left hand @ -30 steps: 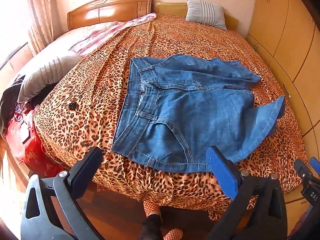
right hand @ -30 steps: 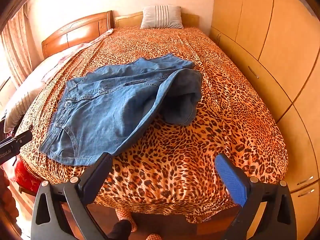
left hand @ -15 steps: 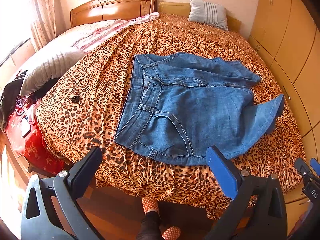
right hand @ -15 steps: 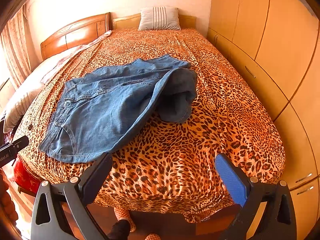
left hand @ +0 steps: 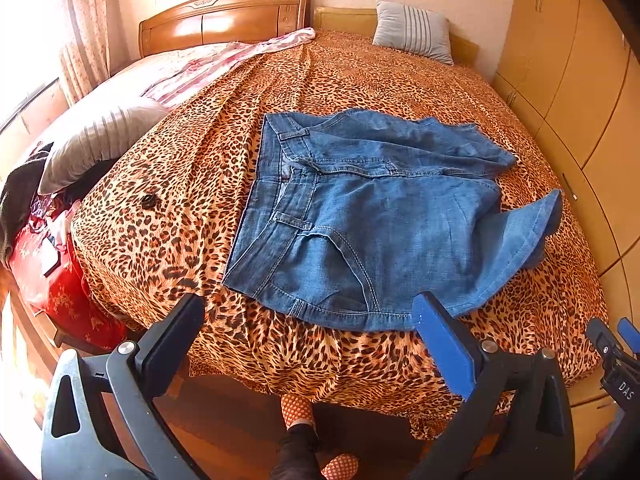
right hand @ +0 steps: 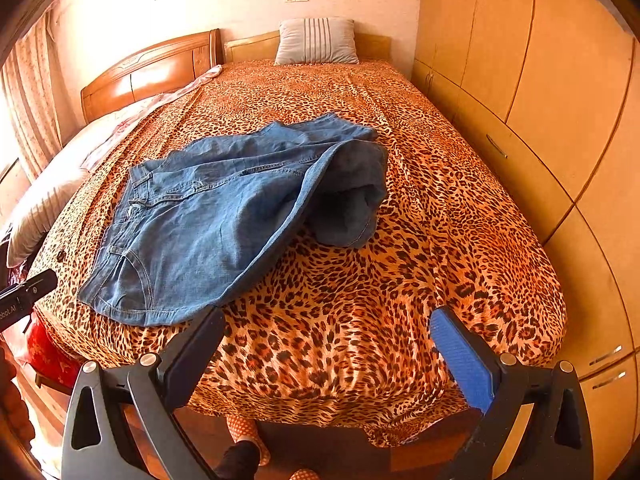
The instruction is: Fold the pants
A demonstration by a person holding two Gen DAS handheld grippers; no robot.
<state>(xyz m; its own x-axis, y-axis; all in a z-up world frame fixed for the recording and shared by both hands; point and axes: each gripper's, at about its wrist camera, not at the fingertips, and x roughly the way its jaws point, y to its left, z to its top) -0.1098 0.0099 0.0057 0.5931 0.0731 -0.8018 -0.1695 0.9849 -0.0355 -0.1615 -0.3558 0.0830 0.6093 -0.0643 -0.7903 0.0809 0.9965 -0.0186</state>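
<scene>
Blue denim pants [left hand: 372,220] lie on the leopard-print bed [left hand: 200,184], waistband to the left, legs folded back over themselves with a raised fold at the right end [right hand: 352,200]. They also show in the right wrist view [right hand: 224,220]. My left gripper [left hand: 308,320] is open and empty, held off the bed's front edge just before the pants' near hem. My right gripper [right hand: 328,332] is open and empty, above the bed edge to the right of the pants.
A grey striped pillow [right hand: 316,42] leans at the headboard [left hand: 224,20]. Another pillow [left hand: 96,136] and pink bedding lie at the left. Wooden wardrobes [right hand: 540,80] line the right side. A red bag [left hand: 52,272] sits by the bed. A small dark object [left hand: 149,201] lies on the cover.
Both grippers have drawn slightly back and up from the bed; the pants look a little farther away. The pants have not moved. Both grippers stay open.
</scene>
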